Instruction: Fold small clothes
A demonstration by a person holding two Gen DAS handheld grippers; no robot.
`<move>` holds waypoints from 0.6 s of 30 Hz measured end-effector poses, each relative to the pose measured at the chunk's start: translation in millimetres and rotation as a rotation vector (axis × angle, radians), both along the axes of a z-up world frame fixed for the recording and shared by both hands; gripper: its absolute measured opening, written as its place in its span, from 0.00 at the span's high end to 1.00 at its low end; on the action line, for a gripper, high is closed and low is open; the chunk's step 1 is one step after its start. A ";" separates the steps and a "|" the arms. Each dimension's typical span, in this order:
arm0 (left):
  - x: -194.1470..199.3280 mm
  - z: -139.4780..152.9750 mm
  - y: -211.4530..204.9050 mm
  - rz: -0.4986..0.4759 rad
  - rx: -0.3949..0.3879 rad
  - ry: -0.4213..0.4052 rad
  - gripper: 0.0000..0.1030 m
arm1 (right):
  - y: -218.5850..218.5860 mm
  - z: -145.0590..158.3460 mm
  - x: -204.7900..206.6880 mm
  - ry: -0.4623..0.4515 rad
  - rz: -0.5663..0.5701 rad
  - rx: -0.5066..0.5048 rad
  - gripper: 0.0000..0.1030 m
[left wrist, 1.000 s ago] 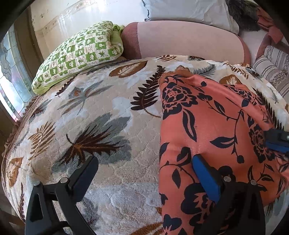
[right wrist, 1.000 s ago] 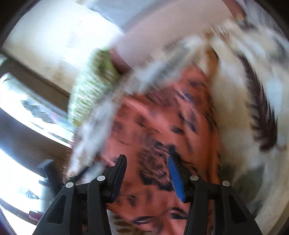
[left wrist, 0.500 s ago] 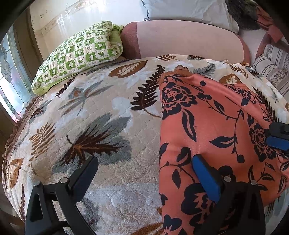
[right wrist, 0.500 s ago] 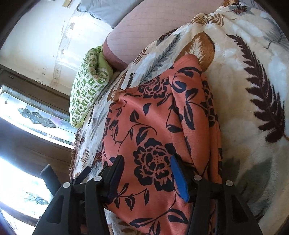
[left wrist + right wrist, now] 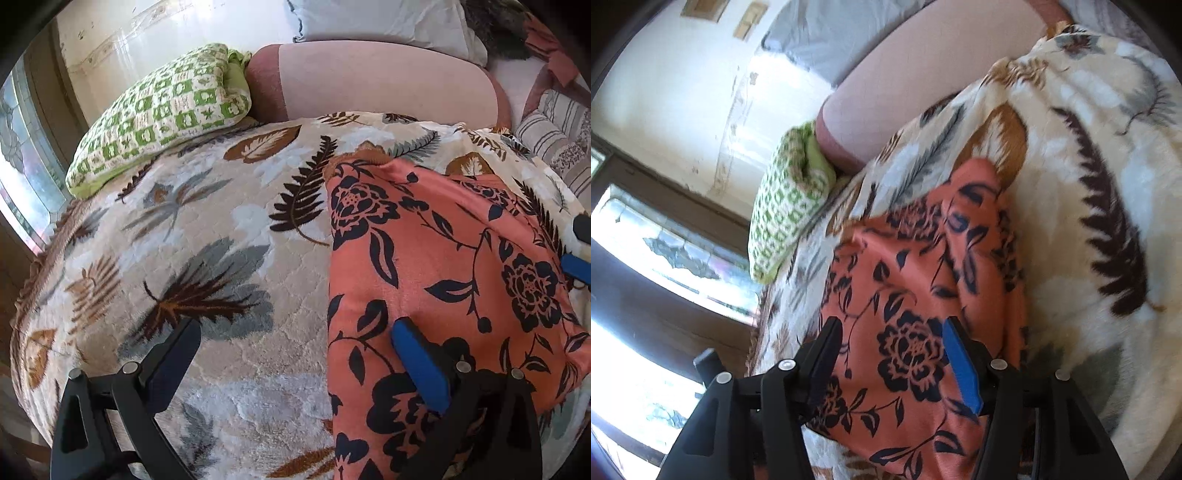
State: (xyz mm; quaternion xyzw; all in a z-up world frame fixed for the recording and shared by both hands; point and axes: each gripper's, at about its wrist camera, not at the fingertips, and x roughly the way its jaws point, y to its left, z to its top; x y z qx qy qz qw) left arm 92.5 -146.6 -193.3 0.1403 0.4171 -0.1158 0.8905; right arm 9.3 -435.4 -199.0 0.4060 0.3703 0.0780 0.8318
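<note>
Green checked pillow (image 5: 162,114) and pink bolster (image 5: 384,81) behind floral garment (image 5: 436,280) on leaf-print blanket (image 5: 207,266); left gripper (image 5: 295,354) spread wide, right gripper (image 5: 890,354) opening, garment loose between.

A home bedroom: leaf-print bedspread (image 5: 221,266), green checked pillow (image 5: 159,114).

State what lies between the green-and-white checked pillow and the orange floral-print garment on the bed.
Only leaf-patterned plush blanket lies between the green-and-white checked pillow and the orange floral-print garment; no other item sits there. The left wrist view shows it best.
</note>
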 end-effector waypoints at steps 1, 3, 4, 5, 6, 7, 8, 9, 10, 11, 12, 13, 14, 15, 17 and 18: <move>0.0 3.1 -0.3 -0.005 0.006 -0.005 0.00 | -4.2 0.1 -1.1 -0.002 -0.016 0.006 0.39; 1.2 13.6 2.4 -0.015 -0.012 -0.021 0.00 | -14.5 -0.7 -4.0 -0.001 -0.058 0.019 0.37; 3.8 20.4 6.2 -0.020 -0.046 -0.023 0.00 | -18.0 -1.3 -4.8 0.005 -0.074 0.018 0.34; 6.5 24.1 8.6 -0.020 -0.069 -0.017 0.00 | -21.2 -1.9 -5.1 0.011 -0.088 0.019 0.33; 12.6 28.5 13.1 -0.016 -0.105 0.003 0.00 | -25.3 -3.8 -5.2 0.019 -0.101 0.026 0.33; 19.1 30.1 16.8 -0.013 -0.138 0.031 0.00 | -29.3 -6.5 -5.0 0.029 -0.112 0.040 0.32; 28.9 29.1 21.7 -0.014 -0.180 0.081 0.00 | -32.9 -9.8 -4.1 0.043 -0.122 0.056 0.29; 35.8 25.6 23.1 -0.019 -0.202 0.127 0.00 | -35.2 -12.9 -2.8 0.055 -0.126 0.071 0.28; 45.8 18.5 23.9 -0.026 -0.216 0.196 0.00 | -36.4 -16.5 -0.8 0.068 -0.124 0.086 0.27; 51.5 13.6 22.9 -0.033 -0.217 0.238 0.00 | -37.0 -19.8 1.3 0.078 -0.116 0.098 0.27; 58.8 4.8 21.9 -0.048 -0.220 0.289 0.00 | -36.4 -21.8 3.4 0.086 -0.111 0.102 0.27; 61.1 -0.1 20.6 -0.058 -0.224 0.301 0.00 | -35.5 -25.1 7.5 0.106 -0.104 0.097 0.26; 61.4 -2.7 19.3 -0.066 -0.230 0.306 0.00 | -34.4 -27.8 8.3 0.114 -0.103 0.094 0.25; 61.6 -5.5 16.8 -0.088 -0.246 0.319 0.00 | -33.1 -30.8 11.8 0.126 -0.098 0.092 0.25; 57.4 -9.3 7.7 -0.160 -0.295 0.361 0.00 | -31.9 -40.9 19.8 0.167 -0.089 0.106 0.23; 54.8 -10.6 2.1 -0.200 -0.323 0.381 0.00 | -31.1 -45.2 21.5 0.183 -0.088 0.110 0.23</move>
